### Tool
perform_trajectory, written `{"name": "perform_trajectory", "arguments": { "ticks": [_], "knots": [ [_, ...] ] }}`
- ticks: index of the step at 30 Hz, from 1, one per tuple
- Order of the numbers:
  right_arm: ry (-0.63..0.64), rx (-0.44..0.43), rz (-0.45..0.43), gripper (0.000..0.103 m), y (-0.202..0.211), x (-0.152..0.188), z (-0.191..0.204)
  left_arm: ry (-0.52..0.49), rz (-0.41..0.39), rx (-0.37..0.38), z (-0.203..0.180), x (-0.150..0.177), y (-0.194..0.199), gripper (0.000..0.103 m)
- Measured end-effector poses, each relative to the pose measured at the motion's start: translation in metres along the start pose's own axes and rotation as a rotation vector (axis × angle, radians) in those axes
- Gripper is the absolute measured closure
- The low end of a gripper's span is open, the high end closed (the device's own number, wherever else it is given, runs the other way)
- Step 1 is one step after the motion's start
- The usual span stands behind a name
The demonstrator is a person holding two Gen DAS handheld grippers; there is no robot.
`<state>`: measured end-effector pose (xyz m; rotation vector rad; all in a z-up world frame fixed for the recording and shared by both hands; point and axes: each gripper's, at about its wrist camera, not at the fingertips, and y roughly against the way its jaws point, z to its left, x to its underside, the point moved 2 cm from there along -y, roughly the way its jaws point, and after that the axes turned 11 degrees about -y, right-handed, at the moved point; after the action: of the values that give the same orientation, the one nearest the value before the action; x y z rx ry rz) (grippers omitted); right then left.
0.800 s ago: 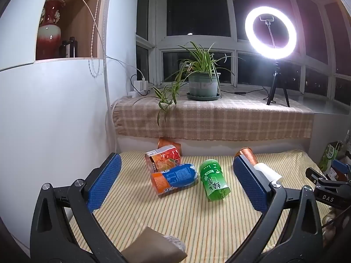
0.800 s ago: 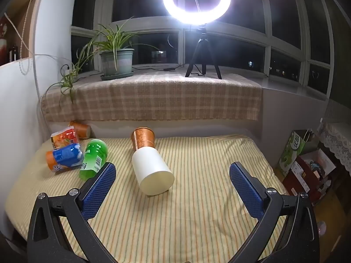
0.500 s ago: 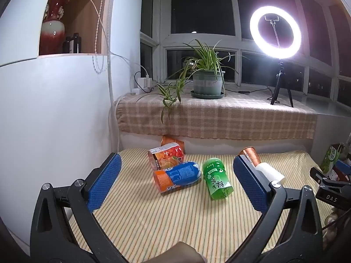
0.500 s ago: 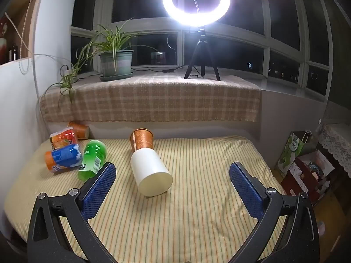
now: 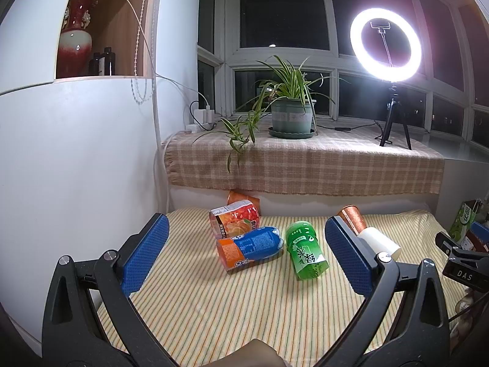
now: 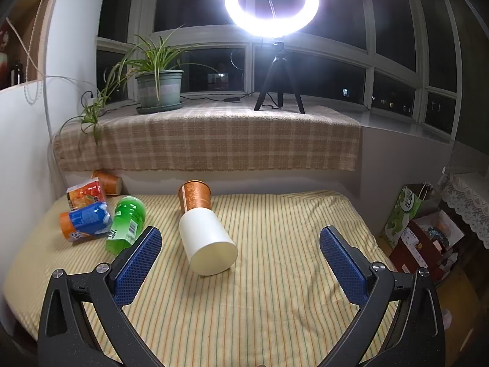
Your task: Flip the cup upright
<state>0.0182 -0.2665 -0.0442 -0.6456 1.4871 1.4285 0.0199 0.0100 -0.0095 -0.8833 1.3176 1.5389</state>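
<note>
A white paper cup (image 6: 207,241) lies on its side on the striped cloth (image 6: 275,290), mouth toward me, its base against a copper cup (image 6: 195,195) also on its side. My right gripper (image 6: 241,260) is open and empty, hovering just short of the white cup. In the left wrist view the white cup (image 5: 379,243) and copper cup (image 5: 351,215) show partly behind the right finger. My left gripper (image 5: 247,257) is open and empty, short of a green cup (image 5: 305,249), a blue-orange cup (image 5: 249,249) and a red-orange cup (image 5: 235,218), all lying down.
An orange cup (image 6: 107,182) lies against the back ledge. The plaid-covered sill (image 6: 207,134) carries a potted plant (image 6: 159,88) and a ring light on a tripod (image 6: 272,3). A white cabinet (image 5: 70,153) stands left. Boxes (image 6: 418,232) sit on the floor right.
The left gripper has risen and drawn back slightly, so the cups sit lower in its view. The right gripper has barely moved. Both stay open.
</note>
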Motion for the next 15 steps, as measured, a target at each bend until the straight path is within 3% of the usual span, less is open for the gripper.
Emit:
{"name": "perform_trajectory", "arguments": {
  "ticks": [15],
  "knots": [
    [0.003, 0.002, 0.0, 0.001, -0.0005, 0.0007, -0.0003, -0.008, -0.001, -0.003, -0.0002, -0.0025, -0.0009, 0.0]
  ]
}}
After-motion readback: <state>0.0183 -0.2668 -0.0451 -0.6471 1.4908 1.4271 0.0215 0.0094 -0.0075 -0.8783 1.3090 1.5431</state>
